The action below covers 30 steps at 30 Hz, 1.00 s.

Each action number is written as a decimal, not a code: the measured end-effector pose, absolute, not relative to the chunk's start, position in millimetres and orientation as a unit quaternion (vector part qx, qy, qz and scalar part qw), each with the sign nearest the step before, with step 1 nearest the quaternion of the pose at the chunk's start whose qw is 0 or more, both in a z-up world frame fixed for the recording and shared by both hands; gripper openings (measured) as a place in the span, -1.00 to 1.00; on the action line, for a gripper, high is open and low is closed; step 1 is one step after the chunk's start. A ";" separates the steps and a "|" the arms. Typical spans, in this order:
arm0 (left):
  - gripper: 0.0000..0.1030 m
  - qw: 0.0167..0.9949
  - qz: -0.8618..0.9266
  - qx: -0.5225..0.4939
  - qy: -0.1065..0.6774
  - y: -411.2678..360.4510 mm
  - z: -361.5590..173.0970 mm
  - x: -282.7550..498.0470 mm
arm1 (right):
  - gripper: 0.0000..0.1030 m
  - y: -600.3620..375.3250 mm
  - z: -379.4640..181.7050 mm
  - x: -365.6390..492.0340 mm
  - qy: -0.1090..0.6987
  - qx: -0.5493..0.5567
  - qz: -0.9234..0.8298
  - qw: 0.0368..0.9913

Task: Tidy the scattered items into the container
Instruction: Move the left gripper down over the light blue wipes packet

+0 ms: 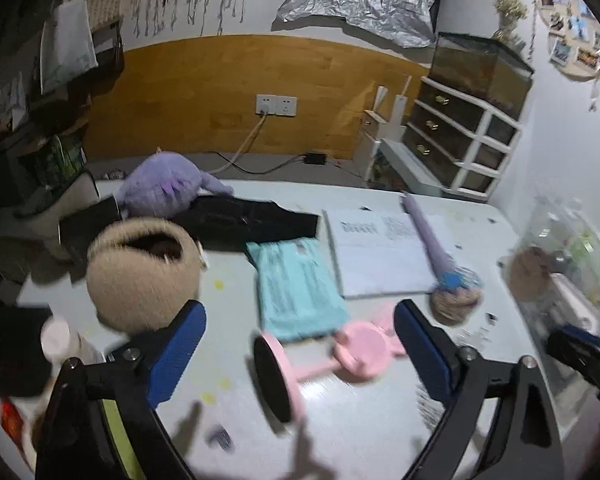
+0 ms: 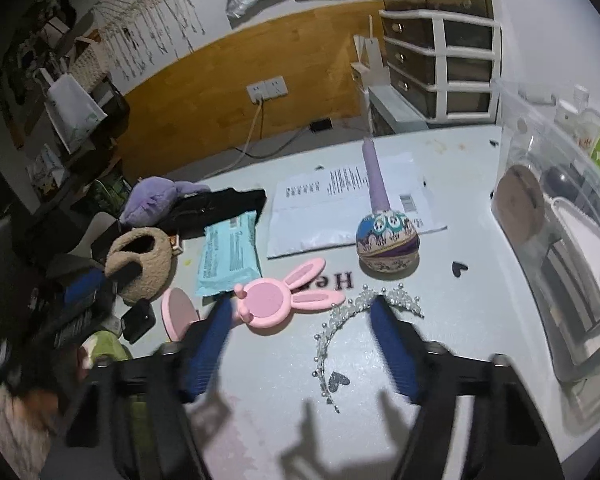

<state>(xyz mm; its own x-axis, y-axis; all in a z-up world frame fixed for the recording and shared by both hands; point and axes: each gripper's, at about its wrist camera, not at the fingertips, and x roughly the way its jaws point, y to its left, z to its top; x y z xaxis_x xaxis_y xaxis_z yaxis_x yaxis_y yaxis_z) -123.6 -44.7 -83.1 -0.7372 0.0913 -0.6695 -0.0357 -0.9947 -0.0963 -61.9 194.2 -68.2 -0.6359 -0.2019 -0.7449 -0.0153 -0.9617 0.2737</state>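
A pink bunny-eared mirror on a stand (image 1: 356, 350) lies on the pale table between the blue fingers of my left gripper (image 1: 300, 344), which is open and clear of it. In the right wrist view the same mirror (image 2: 268, 302) lies ahead of my right gripper (image 2: 300, 340). That gripper is open over a pearl tiara (image 2: 340, 332); its right pad is near the tiara's crown, and no squeeze shows. The clear plastic container (image 2: 540, 184) stands at the table's right edge with several things inside it.
Scattered around are a beige fuzzy pouch (image 1: 140, 272), a teal wipes pack (image 1: 296, 292), a purple plush (image 1: 164, 188), black cloth (image 1: 244, 220), a paper sheet (image 1: 380, 252) and a purple-handled patterned ball (image 2: 386, 240). Drawers (image 1: 460, 128) stand beyond the table.
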 end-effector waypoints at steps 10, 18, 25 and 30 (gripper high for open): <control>0.51 0.070 0.873 -0.482 -0.035 -54.8 -132.3 -246.0 | -0.17 188.2 -90.1 -86.6 -0.132 0.468 -0.872 0.060; 0.54 0.095 0.788 -0.604 -0.074 -40.3 -190.6 -303.1 | -0.17 191.8 -103.9 -98.0 -0.141 0.492 -0.857 0.054; 0.73 0.081 0.789 -0.608 0.002 -6.4 -192.8 -314.9 | -0.17 198.2 -113.6 -102.7 -0.158 0.508 -0.846 0.046; 0.86 0.038 0.774 -0.630 0.048 -0.7 -210.5 -317.6 | -0.17 198.0 -115.6 -103.8 -0.158 0.513 -0.842 0.049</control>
<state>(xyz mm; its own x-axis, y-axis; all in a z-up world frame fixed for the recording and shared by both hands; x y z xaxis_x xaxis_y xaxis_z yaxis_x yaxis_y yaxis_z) -317.6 -0.7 -210.5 -0.2032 -0.0013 -0.9791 -0.1199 -0.9924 0.0262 -103.8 198.0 -115.6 -0.4688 -0.2448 -0.8487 -0.0796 -0.9452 0.3165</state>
